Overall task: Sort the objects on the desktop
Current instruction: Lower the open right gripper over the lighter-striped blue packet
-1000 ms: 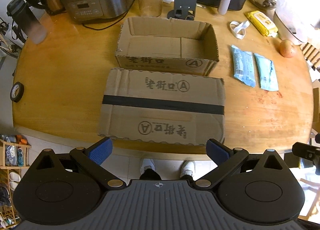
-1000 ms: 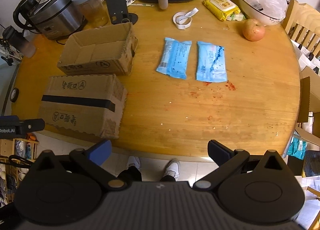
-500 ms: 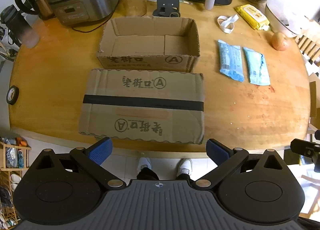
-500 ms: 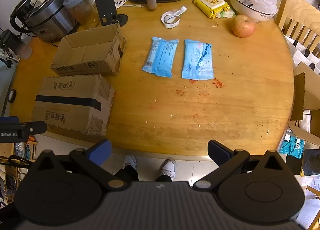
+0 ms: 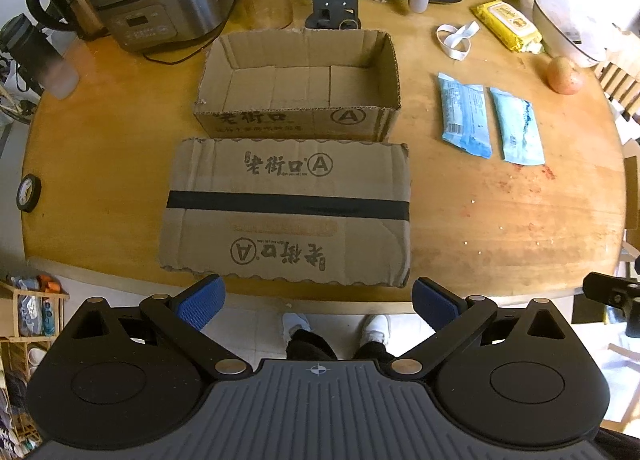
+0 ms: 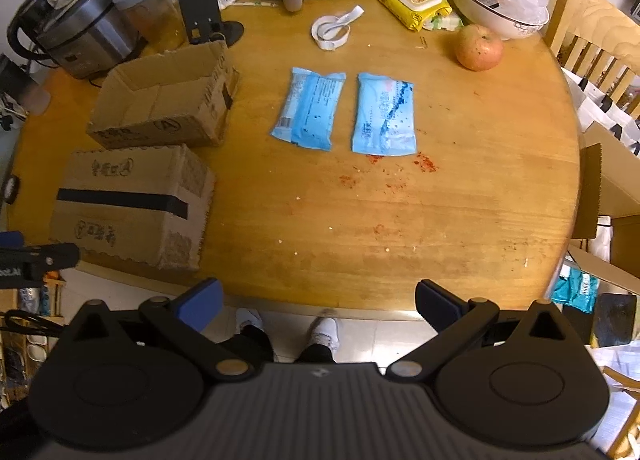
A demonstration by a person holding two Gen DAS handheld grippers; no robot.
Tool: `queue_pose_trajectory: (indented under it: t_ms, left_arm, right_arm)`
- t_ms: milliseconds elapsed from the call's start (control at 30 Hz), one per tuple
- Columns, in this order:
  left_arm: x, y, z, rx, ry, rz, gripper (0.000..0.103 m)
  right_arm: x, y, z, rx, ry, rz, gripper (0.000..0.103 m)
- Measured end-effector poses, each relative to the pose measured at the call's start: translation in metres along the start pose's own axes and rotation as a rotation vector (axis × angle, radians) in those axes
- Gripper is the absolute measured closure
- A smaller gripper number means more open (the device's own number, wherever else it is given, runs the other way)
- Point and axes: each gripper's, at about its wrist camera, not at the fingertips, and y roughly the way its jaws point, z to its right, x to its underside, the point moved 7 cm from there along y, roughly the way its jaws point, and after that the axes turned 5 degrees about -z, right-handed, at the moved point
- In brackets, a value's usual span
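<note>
A: How are the two tools held at this moment?

B: The left hand-held gripper (image 5: 316, 298) is kept released, its blue pads wide apart, and nothing is grasped. The right hand-held gripper (image 6: 318, 298) is released in the same way and is also empty. Both are held back at the near edge of the round wooden bench (image 6: 460, 200), above the floor, so that the whole surface can be seen before anything is approached.

A: Where are the things to be sorted?

B: Two light blue flat plastic packets (image 6: 308, 110) (image 6: 384, 116) are laid side by side, close but apart, near the middle of the bench, in front of the right tool. An open brown cardboard box (image 5: 300, 80) with nothing seen inside is placed to their left. It is judged to be the place meant for them, since its mouth is turned up.

A: And the other box?

B: A closed brown cardboard box with a black tape stripe (image 5: 288, 204) is set just in front of the open one, nearly touching it. Its purpose cannot be told.

A: Is anything sorted already?

B: It seems not; the first pick is not yet begun.
</note>
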Motion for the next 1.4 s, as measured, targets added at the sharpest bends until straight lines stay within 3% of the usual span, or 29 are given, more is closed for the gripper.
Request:
queue_pose_trajectory:
  t_ms: [300, 833, 1133, 1400]
  left_arm:
    - [0.000, 0.013, 0.000, 0.016, 0.036, -0.063, 0.000]
    - [0.001, 0.031, -0.008, 0.034, 0.024, -0.182, 0.000]
    - [-0.004, 0.033, -0.007, 0.049, 0.018, -0.192, 0.000]
    - [-0.007, 0.034, -0.007, 0.053, 0.018, -0.191, 0.000]
  right_arm:
    - [-0.004, 0.008, -0.002, 0.047, 0.000, -0.041, 0.000]
    - [-0.004, 0.029, -0.003, 0.039, 0.030, -0.181, 0.000]
    - [-0.007, 0.040, -0.001, 0.027, 0.051, -0.243, 0.000]
    - [-0.012, 0.042, -0.003, 0.027, 0.049, -0.241, 0.000]
